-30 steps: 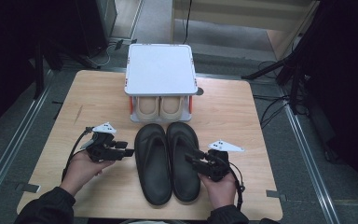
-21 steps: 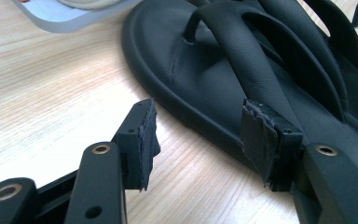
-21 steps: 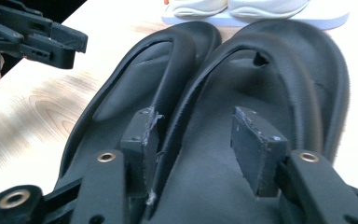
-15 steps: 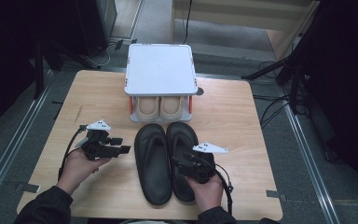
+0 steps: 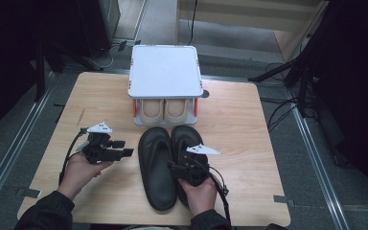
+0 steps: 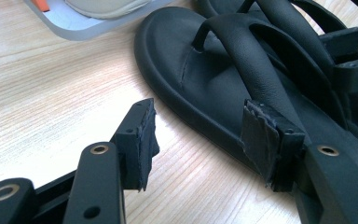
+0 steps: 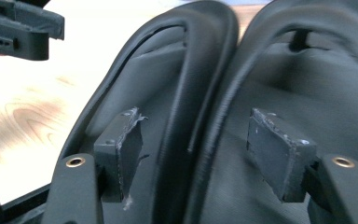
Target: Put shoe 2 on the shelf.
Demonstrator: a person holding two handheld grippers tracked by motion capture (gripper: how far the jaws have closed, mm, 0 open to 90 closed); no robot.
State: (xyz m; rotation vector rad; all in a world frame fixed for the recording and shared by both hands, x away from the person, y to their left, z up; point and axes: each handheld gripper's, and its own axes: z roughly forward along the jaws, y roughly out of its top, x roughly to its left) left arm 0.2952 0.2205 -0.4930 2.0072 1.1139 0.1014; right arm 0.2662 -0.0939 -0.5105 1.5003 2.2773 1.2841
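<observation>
Right gripper view: open tongs (image 7: 193, 154) astride touching sandal edges (image 7: 214, 107)

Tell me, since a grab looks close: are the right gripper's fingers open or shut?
Open: the right gripper straddles the black sandals' touching edges, pads clear.

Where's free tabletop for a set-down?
Free: the right side of the table, from the right black sandal to the edge, and the far-left corner beside the white shoe rack. Crowded: the centre, with the rack, the left black sandal and both tongs.
</observation>
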